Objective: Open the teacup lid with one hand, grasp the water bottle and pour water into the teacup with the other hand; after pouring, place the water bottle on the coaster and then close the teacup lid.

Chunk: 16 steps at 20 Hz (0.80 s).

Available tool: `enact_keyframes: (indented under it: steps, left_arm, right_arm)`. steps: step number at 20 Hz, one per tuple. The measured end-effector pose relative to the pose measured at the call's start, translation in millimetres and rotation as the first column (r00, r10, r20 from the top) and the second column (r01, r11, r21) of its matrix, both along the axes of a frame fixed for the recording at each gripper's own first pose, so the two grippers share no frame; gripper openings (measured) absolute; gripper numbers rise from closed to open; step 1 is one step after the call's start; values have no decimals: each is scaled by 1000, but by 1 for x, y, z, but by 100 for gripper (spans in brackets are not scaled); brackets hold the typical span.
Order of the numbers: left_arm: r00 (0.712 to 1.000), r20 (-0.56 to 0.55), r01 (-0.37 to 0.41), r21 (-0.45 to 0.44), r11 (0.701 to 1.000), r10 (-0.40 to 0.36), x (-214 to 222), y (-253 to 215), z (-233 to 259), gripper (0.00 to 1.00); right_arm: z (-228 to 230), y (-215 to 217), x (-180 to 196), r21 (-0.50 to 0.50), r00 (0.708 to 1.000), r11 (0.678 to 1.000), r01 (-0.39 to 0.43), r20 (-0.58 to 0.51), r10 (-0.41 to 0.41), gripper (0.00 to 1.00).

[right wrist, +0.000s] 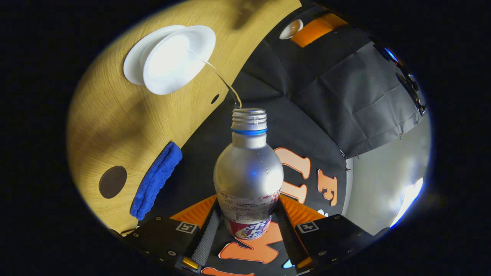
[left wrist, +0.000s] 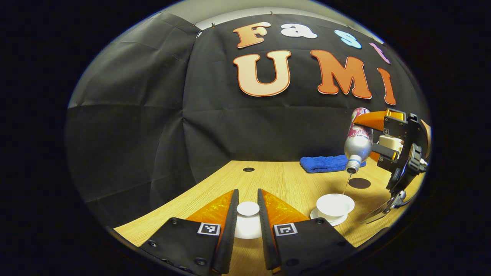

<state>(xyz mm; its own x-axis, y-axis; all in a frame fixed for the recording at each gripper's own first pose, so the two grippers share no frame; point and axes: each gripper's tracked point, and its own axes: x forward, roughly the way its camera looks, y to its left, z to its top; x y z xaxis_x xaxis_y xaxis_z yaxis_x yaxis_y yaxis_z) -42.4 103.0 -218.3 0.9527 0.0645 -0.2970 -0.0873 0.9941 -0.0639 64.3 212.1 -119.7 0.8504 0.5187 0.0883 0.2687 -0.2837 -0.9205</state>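
Left gripper [left wrist: 247, 230] closed on the white teacup lid [left wrist: 247, 209], held just above the wooden table [left wrist: 284, 180]. Right gripper [right wrist: 245, 222] clamped on the base of the silver water bottle [right wrist: 248, 172], tipped mouth-down; a thin water stream [right wrist: 220, 78] runs into the open white teacup [right wrist: 178, 57] on its saucer [right wrist: 132, 67]. Dark round coaster [right wrist: 112, 181] just beside the blue cloth [right wrist: 155, 180], both beyond the cup
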Motion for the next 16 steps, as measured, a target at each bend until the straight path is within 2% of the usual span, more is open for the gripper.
enact_keyframes:
  steps: [6,7,9,12,13,14,16]
  left_arm:
    - [999,31,15,8,1000,-16,-1,-12,10,36]
    - [999,33,21,1,1000,-21,1,-15,10,37]
    - [999,30,25,-5,1000,-25,3,-19,8,36]
    - [998,48,36,-12,999,-36,6,-27,16,36]
    - [998,55,41,-14,999,-40,8,-30,19,39]
    - [997,65,50,-19,999,-48,10,-33,22,36]
    - [995,77,66,-27,997,-64,13,-41,27,37]
  right_arm:
    - [-24,4,-5,14,999,1000,6,-51,-6,79]
    - [-28,5,-5,20,998,1000,12,-64,-10,76]
    - [-35,4,-5,42,996,999,24,-91,-20,79]
    - [-44,4,-7,101,989,994,42,-148,-26,79]
    - [-45,4,-7,122,987,992,44,-157,-24,79]
    - [-46,4,-9,145,985,988,52,-172,-27,79]
    - [-54,-3,-9,221,968,972,83,-250,-26,80]
